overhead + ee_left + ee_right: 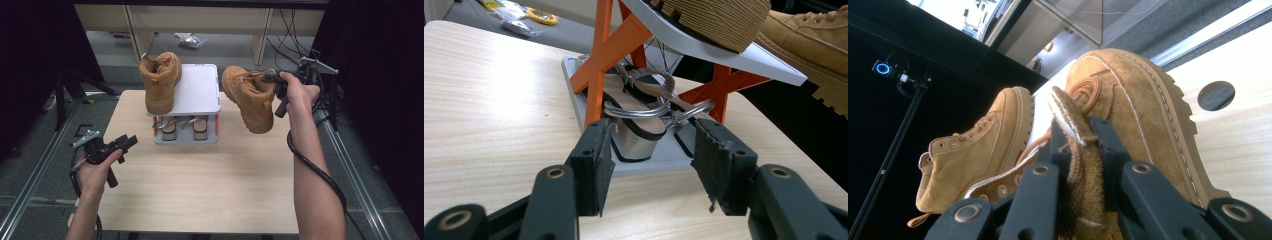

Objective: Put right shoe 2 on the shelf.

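The right tool (276, 80), in the upper right of the high view, pinches the padded collar of a tan suede lace-up boot with a ridged rubber sole (250, 97). That boot hangs in the air just right of the small two-tier shoe rack with a white top shelf and orange cross-braces (200, 90), toe pointing down toward the pale wooden bench (210, 175). A matching second tan suede boot (160, 82) already stands on the left half of the shelf, so the step in hand looks like setting the held one beside it.

To do that well, I would swing the hanging boot level first, bring it over the free right half of the shelf, and lower the sole flat before letting go. The grip is on soft collar fabric only, so a slow carry should keep the boot from twisting or slipping.

The left tool (117, 146) hovers over the bench at lower left, its jaws spread with nothing between them.

The left gripper view adds what the high view hides: a pair of silver-strapped sandals (644, 120) under the shelf and the rack's tilted underside. The right gripper view shows the pads (1108, 145) clamped on the collar.
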